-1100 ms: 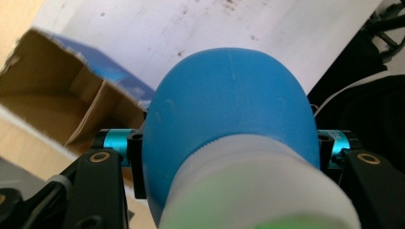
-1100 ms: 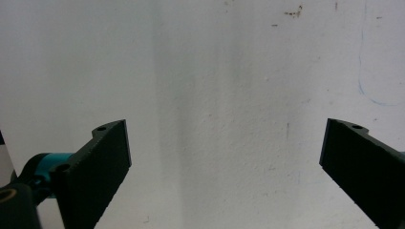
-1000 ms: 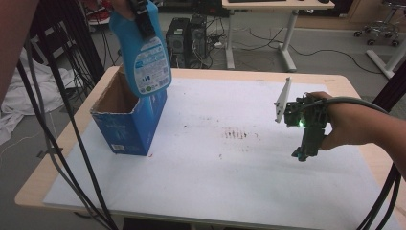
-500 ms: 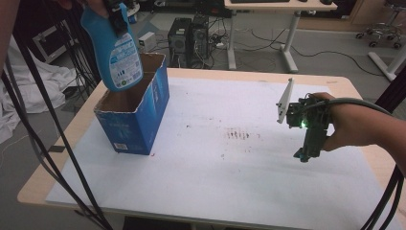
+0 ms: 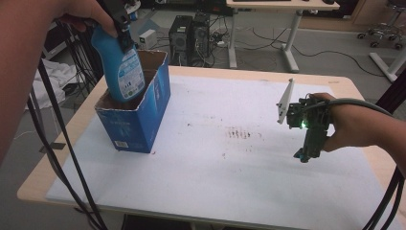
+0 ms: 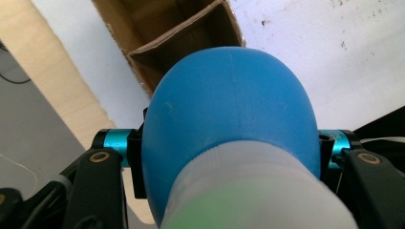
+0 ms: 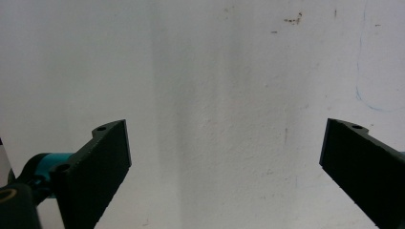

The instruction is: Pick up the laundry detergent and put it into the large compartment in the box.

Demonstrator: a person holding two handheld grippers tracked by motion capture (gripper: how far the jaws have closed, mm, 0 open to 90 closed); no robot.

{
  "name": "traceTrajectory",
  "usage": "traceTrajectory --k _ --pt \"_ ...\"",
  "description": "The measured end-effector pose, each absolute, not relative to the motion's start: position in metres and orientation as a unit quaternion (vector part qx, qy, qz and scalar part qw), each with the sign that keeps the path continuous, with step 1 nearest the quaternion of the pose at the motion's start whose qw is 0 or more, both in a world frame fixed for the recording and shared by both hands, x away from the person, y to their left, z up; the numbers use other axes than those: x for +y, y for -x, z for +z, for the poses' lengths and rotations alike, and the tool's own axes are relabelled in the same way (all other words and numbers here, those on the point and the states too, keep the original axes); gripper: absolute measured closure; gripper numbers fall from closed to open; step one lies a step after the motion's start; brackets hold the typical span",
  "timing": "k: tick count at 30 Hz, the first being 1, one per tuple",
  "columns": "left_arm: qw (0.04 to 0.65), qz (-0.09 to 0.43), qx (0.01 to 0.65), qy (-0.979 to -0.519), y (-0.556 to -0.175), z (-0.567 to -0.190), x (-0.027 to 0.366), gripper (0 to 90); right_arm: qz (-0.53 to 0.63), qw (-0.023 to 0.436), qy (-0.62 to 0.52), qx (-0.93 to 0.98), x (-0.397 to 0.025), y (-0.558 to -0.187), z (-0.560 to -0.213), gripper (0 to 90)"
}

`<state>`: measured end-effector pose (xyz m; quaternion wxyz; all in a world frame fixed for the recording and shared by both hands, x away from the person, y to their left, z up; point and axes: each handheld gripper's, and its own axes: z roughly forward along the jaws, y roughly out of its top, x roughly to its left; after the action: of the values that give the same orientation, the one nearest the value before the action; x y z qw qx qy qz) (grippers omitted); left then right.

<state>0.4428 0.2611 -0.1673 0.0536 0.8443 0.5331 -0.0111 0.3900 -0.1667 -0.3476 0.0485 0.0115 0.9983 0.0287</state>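
Since a second ago the blue plastic spray bottle (image 5: 122,67) has dropped, its lower half now inside the open blue cardboard box (image 5: 136,120) at the table's left. The left gripper (image 6: 229,157) clamps the bottle's shoulder. The right gripper (image 7: 224,167), jaws spread wide and empty, hangs over the white tabletop (image 5: 230,163).

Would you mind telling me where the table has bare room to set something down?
The white mat is bare between the blue box and the right gripper, and along its near edge. The left end is crowded: the box stands there, with the left gripper lowering the blue bottle into it.
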Motion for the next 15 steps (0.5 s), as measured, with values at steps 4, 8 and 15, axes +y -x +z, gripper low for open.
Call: traceTrajectory --k 4,8,15 --pt "0.050 -0.018 0.531 -0.846 -0.446 -0.187 0.260 39.1 0.028 0.047 -0.012 0.998 -0.168 -0.389 -0.347 2.3" --pt "0.042 -0.031 0.527 -0.848 -0.448 -0.209 0.257 39.1 0.028 0.049 -0.011 0.998 -0.167 -0.390 -0.348 2.3" --pt "0.032 -0.042 0.496 -0.867 -0.448 -0.235 0.254 39.1 0.027 0.047 -0.012 0.998 -0.166 -0.390 -0.348 2.3"
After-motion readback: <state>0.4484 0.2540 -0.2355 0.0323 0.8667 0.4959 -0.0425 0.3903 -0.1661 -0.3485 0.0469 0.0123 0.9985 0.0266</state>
